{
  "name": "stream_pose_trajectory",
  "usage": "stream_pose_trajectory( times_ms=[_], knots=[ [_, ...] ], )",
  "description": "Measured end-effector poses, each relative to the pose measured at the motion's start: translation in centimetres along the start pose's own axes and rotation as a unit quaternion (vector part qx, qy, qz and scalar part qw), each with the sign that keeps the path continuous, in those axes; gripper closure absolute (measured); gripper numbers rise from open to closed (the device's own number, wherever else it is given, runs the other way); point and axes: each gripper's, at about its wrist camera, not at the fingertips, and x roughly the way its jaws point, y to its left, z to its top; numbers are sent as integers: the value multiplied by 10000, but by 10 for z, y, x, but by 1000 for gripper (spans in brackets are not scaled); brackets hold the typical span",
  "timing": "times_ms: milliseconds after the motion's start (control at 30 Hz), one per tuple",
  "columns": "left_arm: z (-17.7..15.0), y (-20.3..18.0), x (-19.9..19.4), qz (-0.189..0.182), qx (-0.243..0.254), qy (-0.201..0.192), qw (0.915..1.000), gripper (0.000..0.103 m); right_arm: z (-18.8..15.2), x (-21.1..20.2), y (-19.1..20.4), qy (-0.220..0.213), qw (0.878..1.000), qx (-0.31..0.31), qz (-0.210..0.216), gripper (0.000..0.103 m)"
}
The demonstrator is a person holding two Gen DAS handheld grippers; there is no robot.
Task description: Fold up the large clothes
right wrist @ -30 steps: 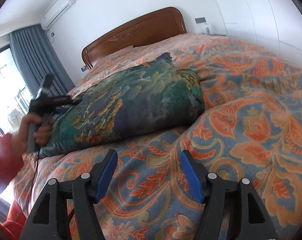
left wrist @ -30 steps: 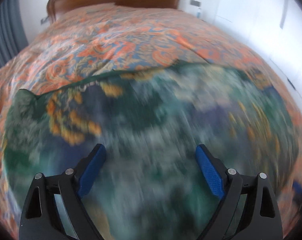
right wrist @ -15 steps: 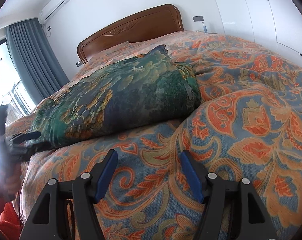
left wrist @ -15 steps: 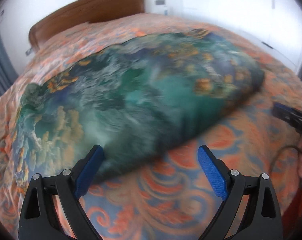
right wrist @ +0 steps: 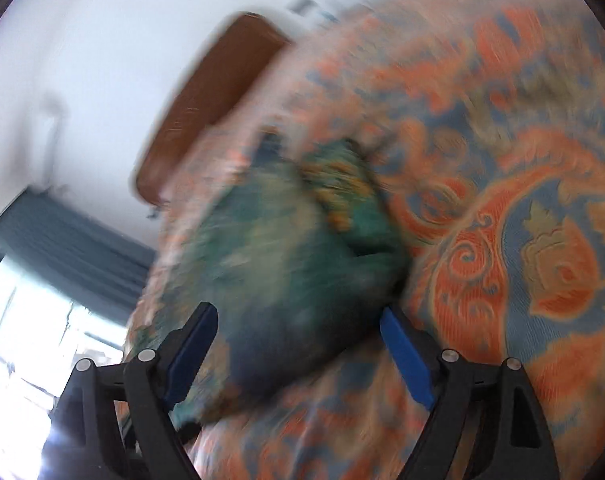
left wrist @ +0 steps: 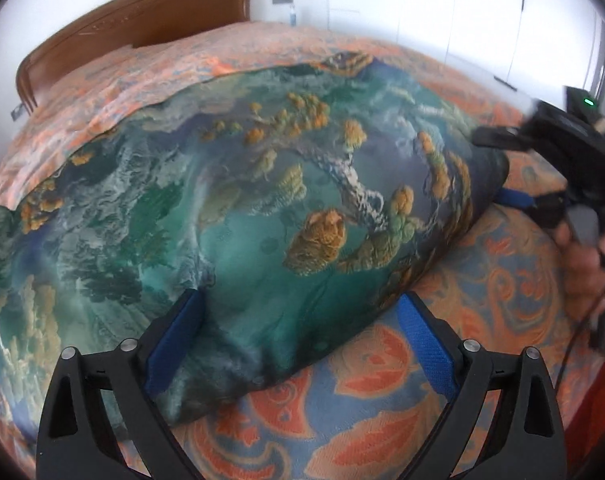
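Note:
A bulky green and teal patterned cloth [left wrist: 242, 208] lies folded on the bed. My left gripper [left wrist: 302, 304] is open, its jaws straddling the cloth's near edge, and the left pad [left wrist: 174, 344] lies against the fabric. At the cloth's right end a hand holds my right gripper [left wrist: 502, 168], one finger above the fabric and one below. The right wrist view is blurred. There my right gripper [right wrist: 298, 316] has its jaws opening, with the end of the cloth [right wrist: 286, 264] between them and not pinched.
An orange and blue paisley bedspread [left wrist: 382, 420] covers the whole bed. A brown wooden headboard [left wrist: 134, 28] stands at the far end, with white wardrobe doors [left wrist: 482, 12] on the right. A grey curtain [right wrist: 70, 248] and a bright window are on the left.
My right gripper has rolled, swung over to the cloth's right end and spread its jaws wider. My left gripper has settled at the cloth's near edge, and its view has sharpened.

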Motion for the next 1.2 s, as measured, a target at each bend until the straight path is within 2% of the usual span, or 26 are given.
stream_pose_trajectory(
  times_ms=[67, 133, 167, 200, 267, 300, 333, 367, 433, 567, 633, 733, 900, 967, 1000, 1033, 1067, 1100, 1133, 1167, 1200],
  knots=[
    [-3, 1, -4, -54, 1, 25, 10000, 6, 5, 18, -11, 68, 9992, 388, -71, 17],
    [-4, 5, -12, -129, -73, 69, 9999, 6, 8, 24, -14, -59, 9985, 540, 24, 19],
    [-4, 8, -18, -158, -122, 67, 9998, 6, 9, 25, -14, -134, 9982, 579, 110, 31],
    [-2, 11, -26, -202, -190, 62, 9996, 7, 9, 26, -13, -166, 9980, 594, 122, 47],
    [7, 20, -44, -287, -329, -20, 9990, 7, 10, 25, -13, -175, 9985, 506, 86, 61],
    [13, 24, -53, -336, -389, -93, 9986, 7, 8, 19, -9, -242, 9990, 367, 72, 67],
    [23, 28, -65, -439, -476, -184, 9977, 7, 5, 11, 1, -343, 9994, 75, -14, 69],
    [33, 31, -71, -534, -542, -231, 9968, 7, 0, 1, 20, -501, 9978, -404, -180, 72],
    [58, 33, -84, -853, -646, -278, 9939, 6, -10, -16, 58, -807, 9882, -1250, -365, 73],
    [95, 23, -96, -1432, -475, -138, 9885, 6, -44, -42, 127, -1316, 9535, -2676, -443, 74],
    [108, 18, -101, -1530, -414, -124, 9873, 6, -65, -50, 158, -1476, 9305, -3323, -436, 74],
    [120, 18, -109, -1610, -383, -123, 9861, 6, -106, -52, 197, -1598, 8863, -4321, -479, 74],
    [115, 22, -103, -854, -271, 81, 9959, 5, -170, -40, 232, -1691, 8155, -5505, -574, 74],
    [109, 23, -98, -510, -230, 207, 9982, 5, -198, -33, 241, -1772, 7752, -6023, -692, 74],
    [106, 22, -97, -357, -188, 232, 9989, 5, -206, -30, 243, -1779, 7617, -6189, -719, 73],
    [101, 22, -94, -108, -134, 257, 9995, 14, -215, -29, 243, -1779, 7501, -6327, -735, 73],
    [98, 23, -92, 79, -122, 274, 9995, 29, -223, -26, 244, -1768, 7398, -6451, -733, 73],
    [96, 26, -90, 179, -142, 318, 9992, 56, -226, -26, 244, -1753, 7372, -6484, -727, 73],
    [95, 31, -89, 85, -236, 365, 9990, 68, -227, -25, 244, -1723, 7375, -6491, -716, 73],
    [94, 37, -90, -50, -358, 382, 9986, 71, -224, -25, 244, -1692, 7419, -6447, -729, 72],
    [94, 42, -91, -79, -406, 368, 9985, 73, -219, -23, 243, -1632, 7497, -6372, -729, 65]
  ],
)
